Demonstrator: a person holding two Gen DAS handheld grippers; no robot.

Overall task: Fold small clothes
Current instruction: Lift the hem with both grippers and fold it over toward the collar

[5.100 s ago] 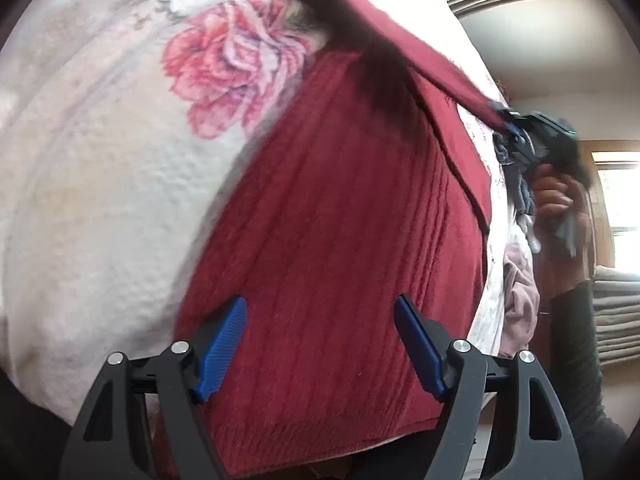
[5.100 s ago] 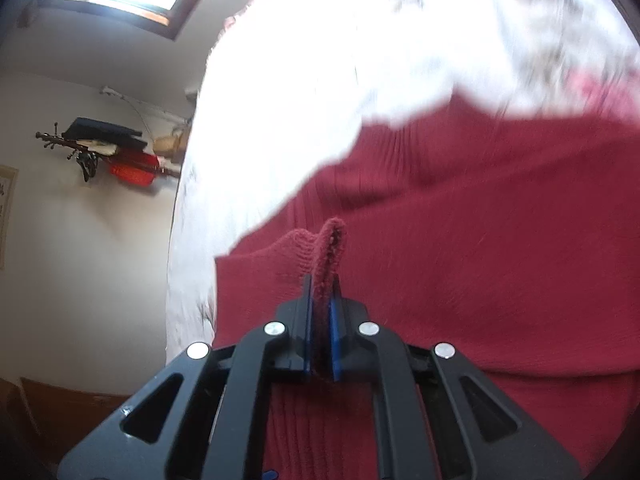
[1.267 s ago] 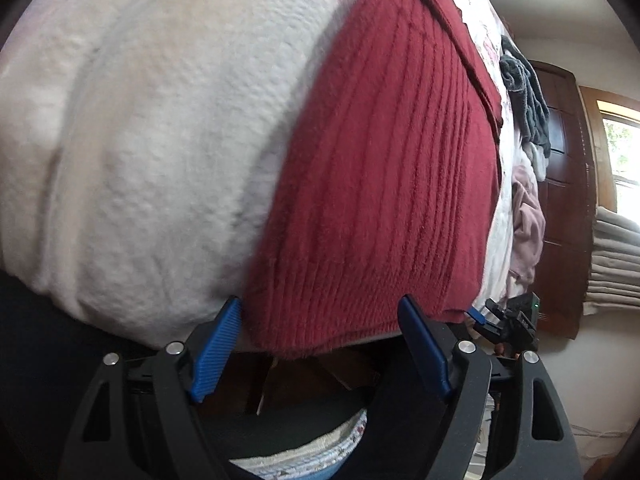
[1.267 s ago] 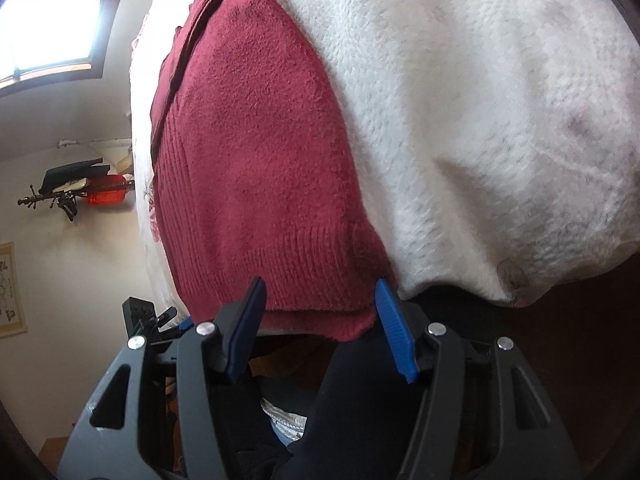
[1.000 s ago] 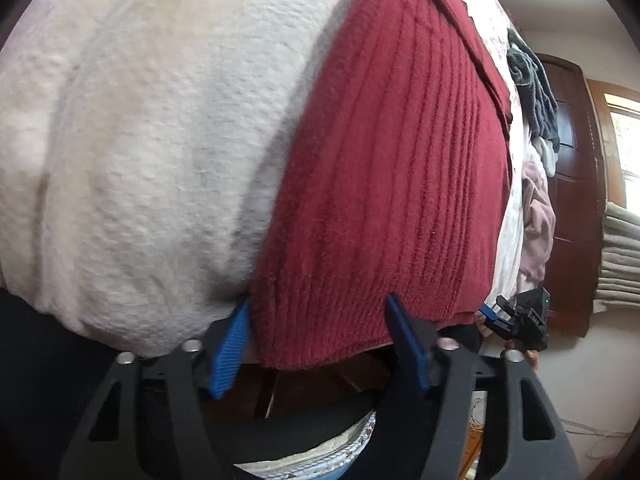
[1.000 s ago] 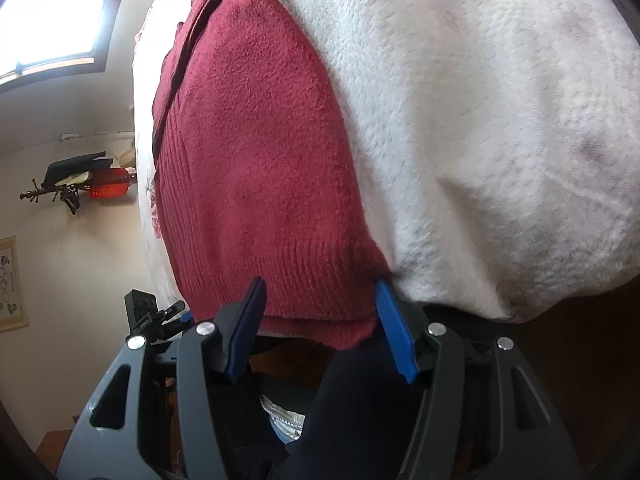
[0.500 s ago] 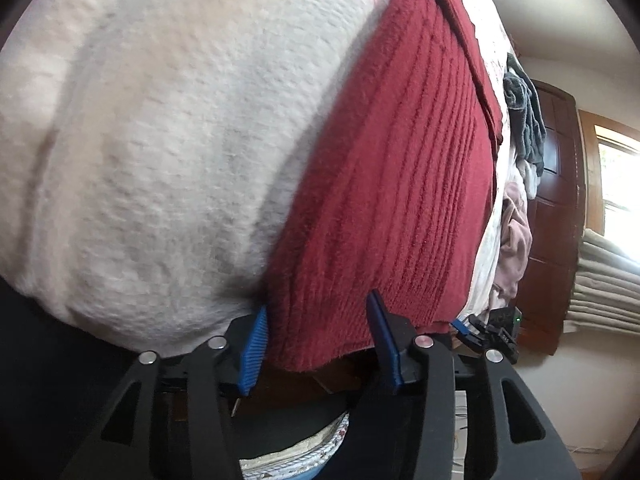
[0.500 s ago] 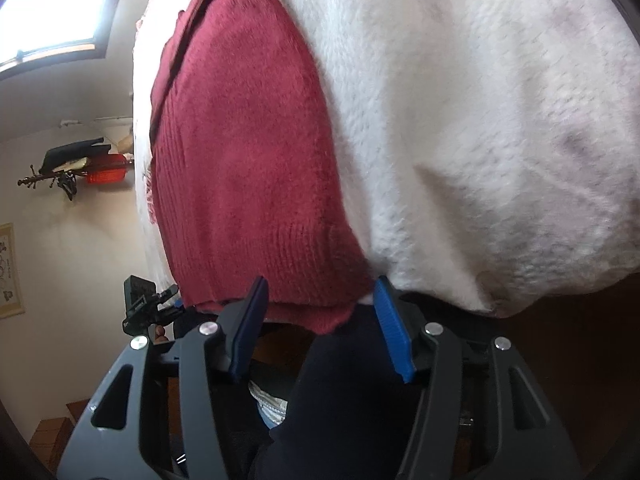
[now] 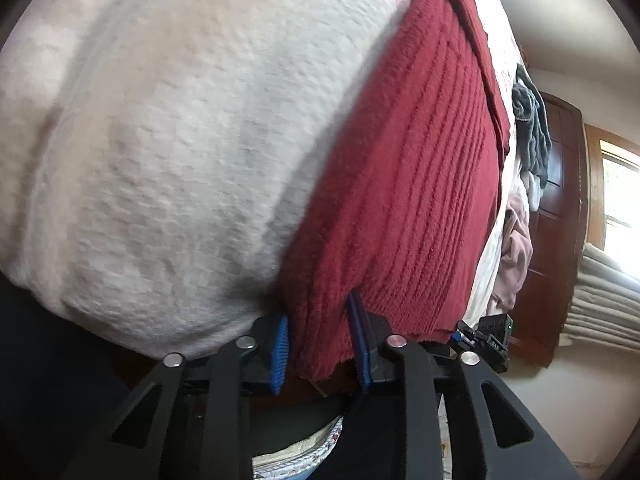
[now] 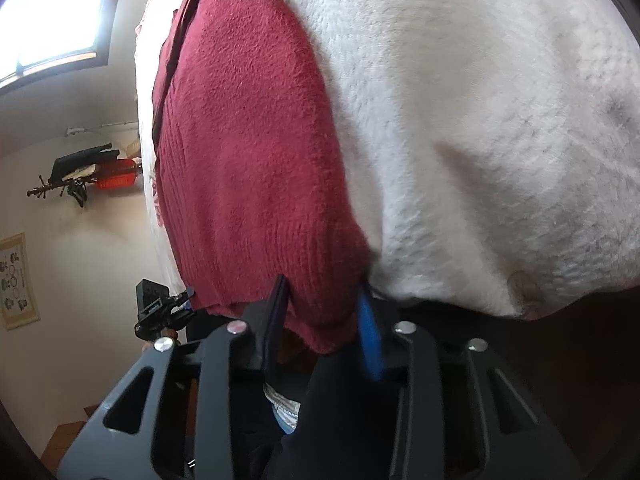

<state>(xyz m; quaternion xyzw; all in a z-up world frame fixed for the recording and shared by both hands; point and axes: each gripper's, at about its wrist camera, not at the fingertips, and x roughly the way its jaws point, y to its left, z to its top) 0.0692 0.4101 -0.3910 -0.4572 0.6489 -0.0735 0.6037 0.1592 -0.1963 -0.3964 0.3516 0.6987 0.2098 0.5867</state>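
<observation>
A dark red ribbed sweater [image 9: 420,180] lies flat on a white textured bedspread [image 9: 180,140], with its hem hanging over the bed's near edge. My left gripper [image 9: 318,340] has its blue pads pressed on the hem's left corner, and the knit bunches between them. In the right wrist view the same sweater [image 10: 248,140] runs away from me. There my right gripper [image 10: 324,320] pinches the hem's right corner. Each view shows the other gripper small, at the far hem corner.
A pile of grey and white clothes [image 9: 528,136] and a pink garment [image 9: 516,248] lie on the bed beyond the sweater. A dark wooden door [image 9: 560,220] stands behind. A person's dark clothing fills the area below both grippers. A wall rack [image 10: 88,176] hangs at left.
Both grippers dropped to the bed's near edge and narrowed their jaws onto the sweater's hem corners. The fabric now bunches between the pads.
</observation>
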